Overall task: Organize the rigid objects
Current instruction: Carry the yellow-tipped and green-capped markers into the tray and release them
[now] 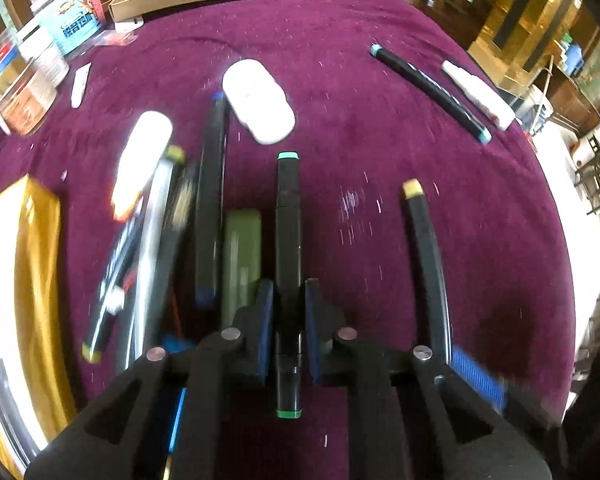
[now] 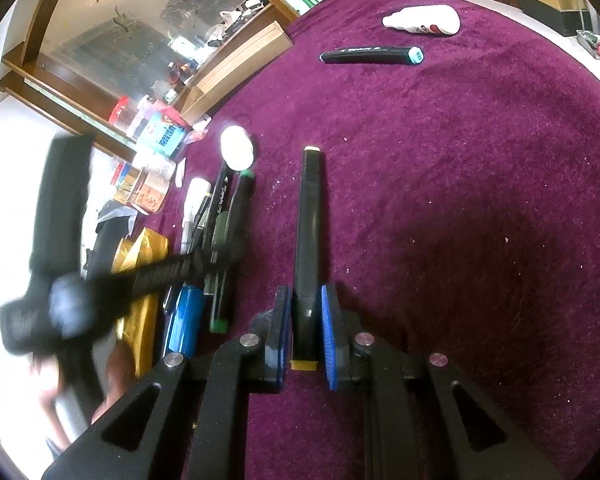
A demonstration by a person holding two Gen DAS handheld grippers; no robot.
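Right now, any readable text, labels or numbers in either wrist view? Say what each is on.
Light blue cap of the far black marker: a number, about "172", not certain.
White script along that marker's barrel: too small to read.
Blue-labelled jar: Chinese characters, blurred.
White bottle: red mark, unreadable.
Marker in the pile: white lettering, unreadable.

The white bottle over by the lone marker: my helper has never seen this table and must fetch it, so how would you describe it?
Start from the purple tablecloth and look to its far side, away from the crowded pile of pens. A single black marker with a light blue cap lies there alone, and the white bottle lies on its side just beyond it. It is the only white thing there, with a red label.
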